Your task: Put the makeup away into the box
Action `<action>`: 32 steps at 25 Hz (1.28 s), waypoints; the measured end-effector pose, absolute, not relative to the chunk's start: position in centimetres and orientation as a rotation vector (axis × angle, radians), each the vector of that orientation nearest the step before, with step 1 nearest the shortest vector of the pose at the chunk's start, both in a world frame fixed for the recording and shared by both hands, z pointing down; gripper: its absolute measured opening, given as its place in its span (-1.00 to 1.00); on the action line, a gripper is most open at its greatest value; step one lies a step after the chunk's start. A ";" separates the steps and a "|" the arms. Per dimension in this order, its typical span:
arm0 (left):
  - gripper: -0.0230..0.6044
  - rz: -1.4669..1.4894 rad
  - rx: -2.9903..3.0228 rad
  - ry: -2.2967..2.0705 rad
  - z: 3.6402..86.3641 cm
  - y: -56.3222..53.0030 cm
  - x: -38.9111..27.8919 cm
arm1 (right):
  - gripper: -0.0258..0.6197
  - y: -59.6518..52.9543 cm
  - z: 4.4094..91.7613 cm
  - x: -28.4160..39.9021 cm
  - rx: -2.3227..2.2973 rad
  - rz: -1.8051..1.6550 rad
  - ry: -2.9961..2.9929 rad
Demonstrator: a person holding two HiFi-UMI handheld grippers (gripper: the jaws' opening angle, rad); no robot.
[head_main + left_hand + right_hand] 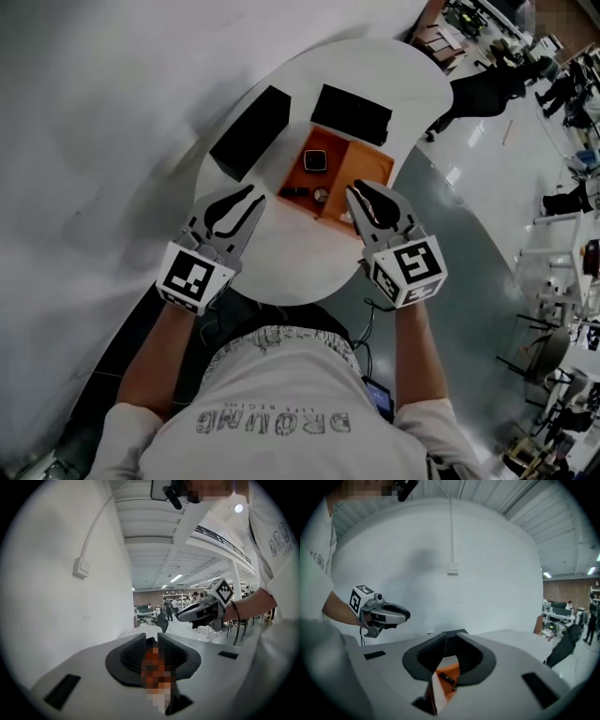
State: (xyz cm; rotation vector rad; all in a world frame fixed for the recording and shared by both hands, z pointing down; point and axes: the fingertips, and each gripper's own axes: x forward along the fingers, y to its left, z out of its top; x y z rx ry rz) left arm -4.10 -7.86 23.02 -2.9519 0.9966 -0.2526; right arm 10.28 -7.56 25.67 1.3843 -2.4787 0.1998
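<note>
An orange box (367,169) with two compartments stands on the round white table (281,253). Its left compartment holds a square compact (315,161), a small black tube (294,192) and a round item (321,195). The right compartment looks bare. My left gripper (257,195) (151,637) hovers just left of the box, jaws narrowly apart and empty. At the box's near right corner hangs my right gripper (352,190) (448,637), also with a narrow gap and nothing held. Between its jaws the right gripper view shows the box (454,671) and the tube (447,678).
A black flat case (352,114) lies behind the box and a second black case (250,131) to its left. A white wall (84,141) runs along the left. Grey floor, chairs and distant people (562,94) fill the right.
</note>
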 end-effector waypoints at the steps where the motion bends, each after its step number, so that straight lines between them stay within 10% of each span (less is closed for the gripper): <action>1: -0.65 -0.246 -2.957 0.993 22.9 -7.7 -4.2 | -0.73 -7.3 25.4 10.2 1.391 0.200 -2.479; 32: -0.82 -0.177 -2.971 0.961 20.8 -4.3 -6.0 | -0.90 -1.5 23.7 7.7 1.439 0.183 -2.495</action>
